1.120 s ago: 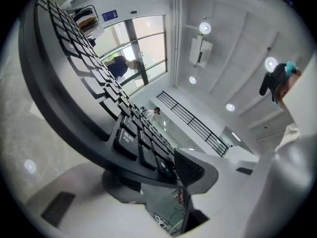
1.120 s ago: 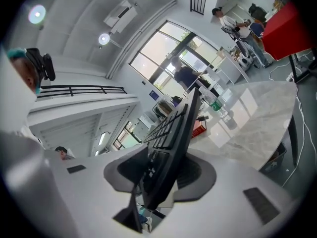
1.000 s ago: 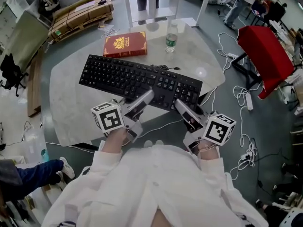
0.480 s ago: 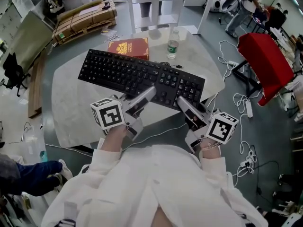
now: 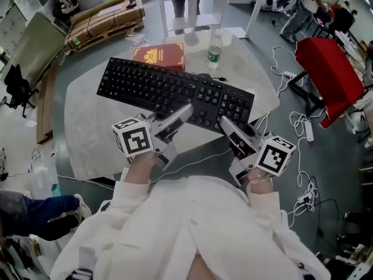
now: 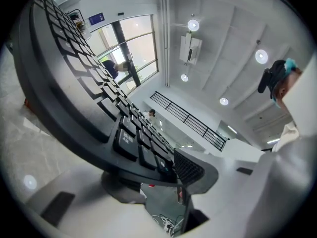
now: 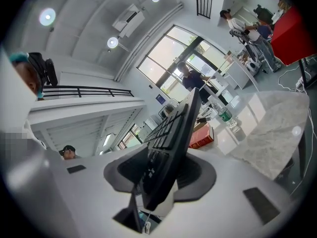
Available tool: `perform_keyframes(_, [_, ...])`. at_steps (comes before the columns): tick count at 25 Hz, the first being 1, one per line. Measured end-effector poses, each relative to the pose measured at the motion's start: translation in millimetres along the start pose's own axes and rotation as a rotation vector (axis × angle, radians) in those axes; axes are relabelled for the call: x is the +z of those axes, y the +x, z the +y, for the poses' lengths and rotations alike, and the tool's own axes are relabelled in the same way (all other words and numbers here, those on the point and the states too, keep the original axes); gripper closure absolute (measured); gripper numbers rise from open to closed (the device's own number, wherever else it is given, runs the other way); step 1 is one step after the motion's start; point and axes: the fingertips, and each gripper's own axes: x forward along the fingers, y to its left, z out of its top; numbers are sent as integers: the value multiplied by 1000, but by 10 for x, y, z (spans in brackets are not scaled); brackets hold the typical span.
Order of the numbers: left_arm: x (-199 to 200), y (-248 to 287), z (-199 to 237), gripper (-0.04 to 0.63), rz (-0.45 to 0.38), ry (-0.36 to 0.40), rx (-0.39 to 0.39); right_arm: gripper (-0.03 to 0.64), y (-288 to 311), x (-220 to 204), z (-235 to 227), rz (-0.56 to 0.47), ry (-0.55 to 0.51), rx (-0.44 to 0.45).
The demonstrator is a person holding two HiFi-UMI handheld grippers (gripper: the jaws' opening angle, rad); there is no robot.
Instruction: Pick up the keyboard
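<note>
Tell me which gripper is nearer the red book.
Left. The left gripper holds the near edge of the keyboard, roughly in line with the red book; the right gripper holds that edge farther right, by the number pad.

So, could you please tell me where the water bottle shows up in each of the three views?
Head view: the water bottle stands top centre, beyond the keyboard and right of the red book.
Left gripper view: not in it.
Right gripper view: right of centre, behind the red book.
Shared landmark: the keyboard, which sweeps across the left gripper view and stands on edge at centre in the right gripper view.
</note>
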Motion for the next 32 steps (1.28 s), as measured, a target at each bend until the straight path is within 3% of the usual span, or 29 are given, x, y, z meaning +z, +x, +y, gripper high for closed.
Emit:
perform_keyframes(13, [-46, 21, 38, 413, 28, -19, 2, 465, -17, -41, -62, 0, 19, -29])
perform_keyframes(32, [-58, 19, 100, 413, -7, -43, -29, 463, -5, -45, -49, -4, -3, -49])
